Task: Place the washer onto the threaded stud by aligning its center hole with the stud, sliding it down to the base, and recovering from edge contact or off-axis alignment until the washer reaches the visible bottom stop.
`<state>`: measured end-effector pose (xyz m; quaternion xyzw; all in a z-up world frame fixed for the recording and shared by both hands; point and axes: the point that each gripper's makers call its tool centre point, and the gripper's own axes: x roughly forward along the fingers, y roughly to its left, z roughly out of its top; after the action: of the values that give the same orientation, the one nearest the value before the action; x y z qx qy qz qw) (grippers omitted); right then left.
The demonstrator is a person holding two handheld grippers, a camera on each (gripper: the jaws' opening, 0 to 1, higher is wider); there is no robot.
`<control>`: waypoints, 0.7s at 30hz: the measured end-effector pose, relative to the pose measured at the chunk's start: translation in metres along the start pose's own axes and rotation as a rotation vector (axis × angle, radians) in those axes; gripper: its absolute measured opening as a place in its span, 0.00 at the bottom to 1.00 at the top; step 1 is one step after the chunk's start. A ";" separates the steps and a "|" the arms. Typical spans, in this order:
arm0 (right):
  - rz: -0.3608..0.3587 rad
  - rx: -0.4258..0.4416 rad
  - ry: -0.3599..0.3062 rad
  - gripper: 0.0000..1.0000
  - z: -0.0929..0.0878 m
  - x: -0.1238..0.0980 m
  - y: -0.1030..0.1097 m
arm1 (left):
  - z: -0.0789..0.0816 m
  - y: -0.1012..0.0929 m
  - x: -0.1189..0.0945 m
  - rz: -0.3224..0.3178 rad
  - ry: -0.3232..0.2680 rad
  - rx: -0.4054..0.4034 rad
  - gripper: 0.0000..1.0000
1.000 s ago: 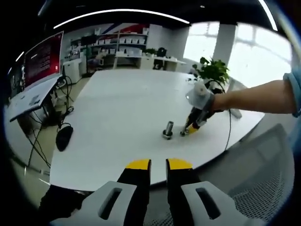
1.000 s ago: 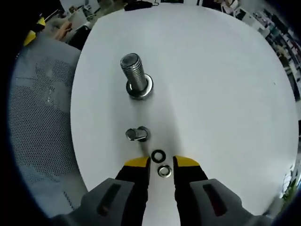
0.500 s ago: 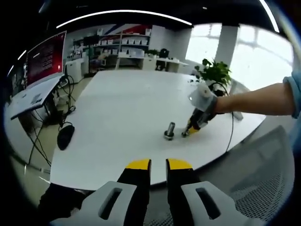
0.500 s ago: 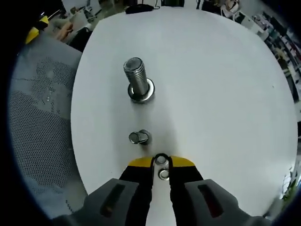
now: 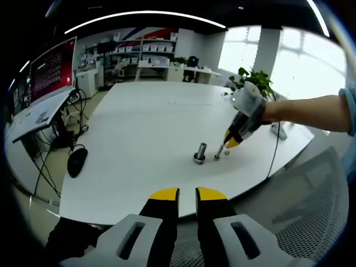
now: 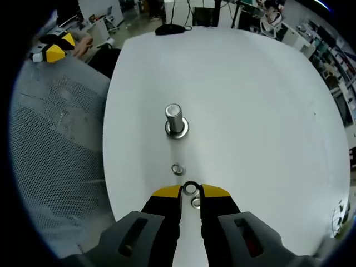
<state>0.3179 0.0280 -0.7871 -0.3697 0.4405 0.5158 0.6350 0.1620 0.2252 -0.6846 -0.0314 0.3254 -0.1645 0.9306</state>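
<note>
Washer (image 6: 190, 188) between right gripper (image 6: 191, 192) tips (raised above table (image 6: 250, 111)).

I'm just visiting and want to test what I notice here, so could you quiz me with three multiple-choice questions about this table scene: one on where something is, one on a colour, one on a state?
1. Where does the threaded stud stand?
A. on the white table
B. on the mesh chair
C. on the floor

2. What colour are the tips of the right gripper?
A. red
B. yellow
C. green

3. What is the right gripper doing?
A. hanging open, holding nothing
B. closed on a dark ring, the washer
C. clamped around the stud

Answers: 1 A, the stud stands upright on the tabletop ahead of the jaws. 2 B, both jaw tips are yellow. 3 B, the jaws pinch the ring between their tips, short of the stud.
</note>
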 end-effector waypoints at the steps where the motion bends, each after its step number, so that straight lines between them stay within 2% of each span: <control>1: 0.001 0.000 -0.002 0.14 0.001 -0.001 0.000 | 0.000 0.000 0.000 0.000 0.000 0.000 0.09; 11: 0.027 -0.044 -0.016 0.14 0.019 -0.013 0.009 | 0.000 0.000 0.000 -0.001 -0.002 0.002 0.09; 21: 0.046 -0.067 0.013 0.14 0.024 -0.003 0.015 | 0.000 -0.001 0.000 -0.008 -0.001 0.004 0.09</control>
<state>0.3069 0.0523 -0.7759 -0.3838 0.4355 0.5424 0.6073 0.1619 0.2240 -0.6843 -0.0311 0.3245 -0.1689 0.9302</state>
